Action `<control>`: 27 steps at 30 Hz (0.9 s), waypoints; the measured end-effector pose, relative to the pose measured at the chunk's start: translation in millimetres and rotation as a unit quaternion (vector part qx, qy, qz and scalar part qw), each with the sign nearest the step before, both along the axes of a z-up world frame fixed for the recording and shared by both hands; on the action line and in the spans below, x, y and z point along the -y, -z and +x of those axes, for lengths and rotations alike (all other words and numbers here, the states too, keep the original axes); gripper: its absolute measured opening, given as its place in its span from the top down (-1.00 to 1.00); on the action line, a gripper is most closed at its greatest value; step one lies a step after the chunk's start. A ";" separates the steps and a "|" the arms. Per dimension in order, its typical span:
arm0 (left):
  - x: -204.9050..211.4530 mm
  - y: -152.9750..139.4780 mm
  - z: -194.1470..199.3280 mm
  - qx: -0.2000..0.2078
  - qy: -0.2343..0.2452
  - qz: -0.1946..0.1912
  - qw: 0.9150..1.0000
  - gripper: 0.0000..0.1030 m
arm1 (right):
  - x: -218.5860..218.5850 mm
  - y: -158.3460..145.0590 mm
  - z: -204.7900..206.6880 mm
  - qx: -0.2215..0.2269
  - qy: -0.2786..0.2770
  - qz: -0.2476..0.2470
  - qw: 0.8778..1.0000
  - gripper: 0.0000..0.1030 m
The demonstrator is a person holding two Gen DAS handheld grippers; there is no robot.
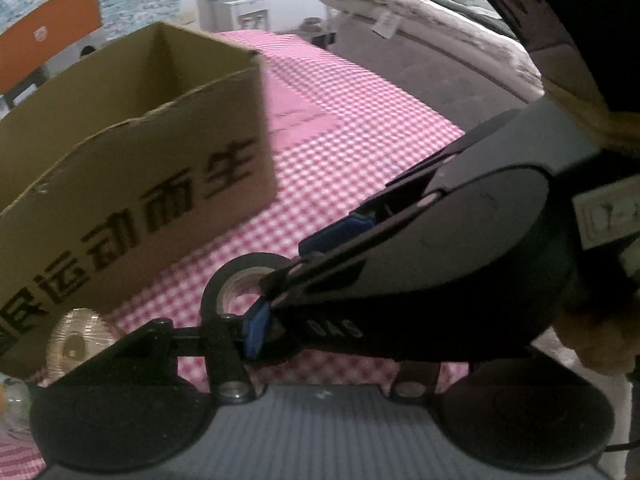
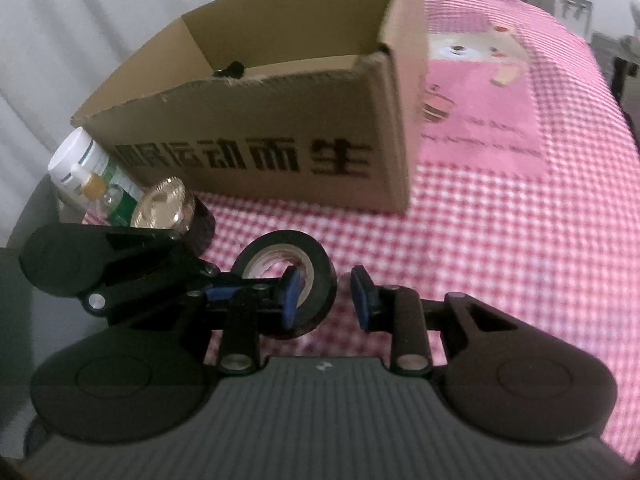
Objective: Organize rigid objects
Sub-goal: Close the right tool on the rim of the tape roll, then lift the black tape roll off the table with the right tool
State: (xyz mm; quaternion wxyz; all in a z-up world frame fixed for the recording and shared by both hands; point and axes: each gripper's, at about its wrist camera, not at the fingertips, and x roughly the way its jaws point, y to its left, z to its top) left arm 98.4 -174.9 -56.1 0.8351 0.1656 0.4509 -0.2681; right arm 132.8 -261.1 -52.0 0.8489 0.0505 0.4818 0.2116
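**Tape roll straddled, box still nearly bare**

Right gripper (image 2: 326,300) was down on the tape roll (image 2: 288,276), which stood on edge on the checked cloth (image 2: 500,240), just in front of the box (image 2: 280,140). One blue pad (image 2: 290,296) sat inside the roll's hole, the other just outside its wall. A sliver of cloth showed between that outer pad and the roll, so I read the fingers as released: around the wall, not yet pinching it.

Left gripper (image 1: 328,340) came in close at the roll's other side. My right gripper lay across its far finger, so I could not tell whether the left fingers were clenched or loose, or whether they held anything.

Progress, as I judged it: early. The box's floor was mostly hidden behind its near wall; only one small dark thing showed at the rim, too small to name. Still outside, clustered by the box's left corner: a gold-lidded jar (image 2: 160,204), a white bottle (image 2: 80,160) and a small amber-capped bottle (image 2: 94,184). The roll itself was not in the box.

Left to do: pinch the roll, lift it over the near wall, then the jar and bottles.
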 end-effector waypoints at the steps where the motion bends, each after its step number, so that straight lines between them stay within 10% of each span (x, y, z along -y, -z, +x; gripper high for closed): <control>1: 3.8 -1.2 -5.2 0.000 0.005 0.000 1.000 -0.10 | 4.4 -0.1 -5.5 0.000 0.006 0.001 1.000 0.48; 27: -18.9 -11.7 -43.9 0.052 0.015 -0.012 0.998 -0.33 | 20.6 -14.0 -44.5 0.025 0.053 0.009 0.998 0.44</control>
